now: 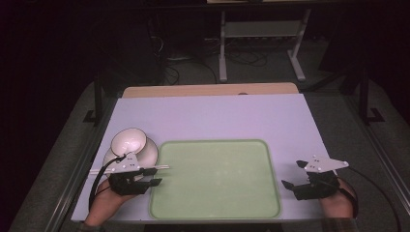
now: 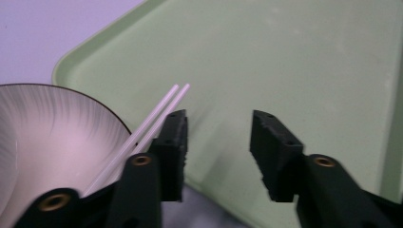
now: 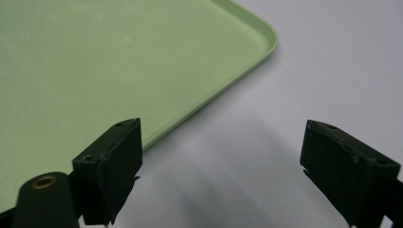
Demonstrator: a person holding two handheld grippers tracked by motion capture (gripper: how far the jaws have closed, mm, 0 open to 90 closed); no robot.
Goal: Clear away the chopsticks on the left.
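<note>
A pale green tray (image 1: 215, 179) lies in the middle of the white table. Left of it a white bowl (image 1: 128, 141) sits on a white plate (image 1: 151, 153). Two thin white chopsticks (image 1: 162, 167) lie side by side from the plate's near side, their tips over the tray's left rim. My left gripper (image 1: 153, 176) stands open at that rim, just beside the chopsticks (image 2: 161, 107), with nothing between its jaws. The left gripper view also has the plate (image 2: 52, 137) at its left. My right gripper (image 1: 293, 174) is open over bare table right of the tray (image 3: 95, 57).
The table's near edge (image 1: 193, 221) runs just below the tray. A wooden strip (image 1: 208, 90) borders the far side. Beyond it are a dark floor, cables and a grey desk frame (image 1: 261, 29). Bare table (image 3: 309, 71) lies right of the tray.
</note>
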